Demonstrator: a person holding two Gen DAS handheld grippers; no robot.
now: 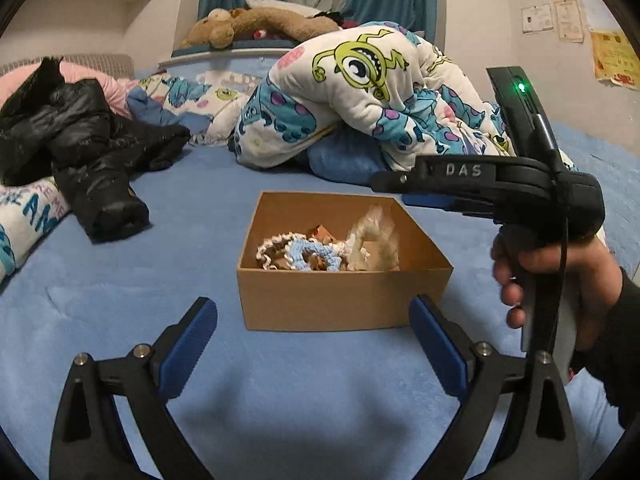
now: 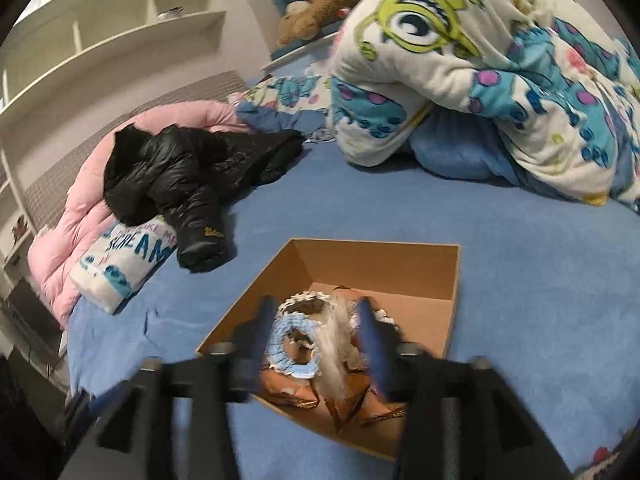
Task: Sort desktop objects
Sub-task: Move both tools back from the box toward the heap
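Right gripper [image 1: 390, 182], marked "DAS", over box [image 1: 344, 300].

the left hand-held gripper [image 1: 312, 340] points forward and slightly down, its blue-padded jaws spread wide with nothing between them. the right hand-held gripper [image 2: 316, 344] is blurred, tilted downward, its jaws partly apart and pressing on nothing. in the left wrist view the right hand [image 1: 560, 280], in a dark sleeve, wraps its handle, fingers curled round the grip.
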